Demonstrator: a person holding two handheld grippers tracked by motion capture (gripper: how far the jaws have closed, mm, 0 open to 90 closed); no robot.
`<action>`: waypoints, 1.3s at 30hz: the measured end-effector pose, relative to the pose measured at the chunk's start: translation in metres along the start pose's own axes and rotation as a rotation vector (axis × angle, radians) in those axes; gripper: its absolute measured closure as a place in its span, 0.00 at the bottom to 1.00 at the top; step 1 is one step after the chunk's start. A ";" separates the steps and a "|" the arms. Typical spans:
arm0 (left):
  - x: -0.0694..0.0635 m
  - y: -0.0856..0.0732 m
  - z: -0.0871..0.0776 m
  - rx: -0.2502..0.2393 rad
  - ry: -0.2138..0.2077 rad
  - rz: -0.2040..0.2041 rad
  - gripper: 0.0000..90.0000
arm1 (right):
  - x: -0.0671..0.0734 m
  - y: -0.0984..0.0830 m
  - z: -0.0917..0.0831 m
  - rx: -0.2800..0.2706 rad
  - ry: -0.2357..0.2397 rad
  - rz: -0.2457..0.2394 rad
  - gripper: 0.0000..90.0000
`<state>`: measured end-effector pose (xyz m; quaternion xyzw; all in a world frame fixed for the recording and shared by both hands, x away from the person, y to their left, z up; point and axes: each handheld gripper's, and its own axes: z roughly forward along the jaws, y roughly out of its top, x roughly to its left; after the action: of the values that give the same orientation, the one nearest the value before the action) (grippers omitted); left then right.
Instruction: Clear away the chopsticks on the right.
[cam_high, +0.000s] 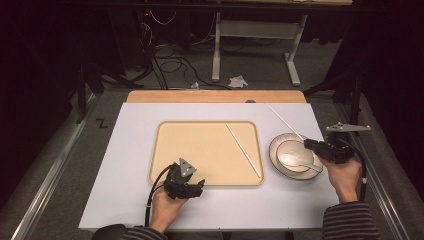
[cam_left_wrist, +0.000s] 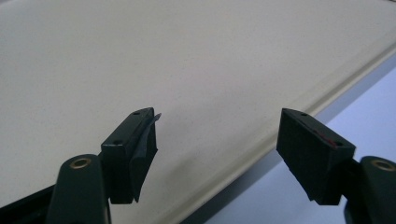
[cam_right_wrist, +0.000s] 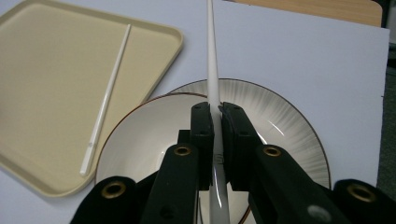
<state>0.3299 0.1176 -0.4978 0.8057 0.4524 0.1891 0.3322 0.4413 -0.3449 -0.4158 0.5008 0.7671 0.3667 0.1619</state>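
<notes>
We've got the right tool clamped tight on a white chopstick, pinched near its thick end, w/ the thin tip running away from us past the far rim of the plate and over the table. Judging by the 2nd chopstick already lying diagonally on the beige tray, the step looks like carrying this one over to join it. To do it well we'd keep the grip firm, lift enough that the stick clears the bowl and plate rim, swing across to the tray, lower until the stick lies flat roughly parallel to its mate, and only then let go; a long thin stick held at one end will pivot or roll if released high or tilted. The left tool hangs w/ its jaws wide apart, nothing between them, over the near edge of the tray, in the high view at its near left part; it could steady the tray if it slides. The chopstick itself is slim, smooth, glossy white, tapering from a squarish butt to a fine point, prob. plastic, so slippery.
</notes>
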 end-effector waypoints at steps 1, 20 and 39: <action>0.000 0.000 0.000 -0.001 0.000 -0.001 0.32 | 0.000 0.000 0.000 -0.001 0.001 0.005 0.95; -0.004 0.013 0.013 -0.003 -0.037 0.041 0.32 | 0.033 -0.006 -0.016 -0.008 0.012 -0.049 0.95; -0.010 0.029 0.027 -0.011 -0.087 0.083 0.32 | 0.098 -0.014 0.001 0.067 0.058 -0.160 0.95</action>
<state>0.3585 0.0881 -0.4966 0.8294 0.4025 0.1699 0.3481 0.3892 -0.2611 -0.4151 0.4325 0.8209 0.3408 0.1515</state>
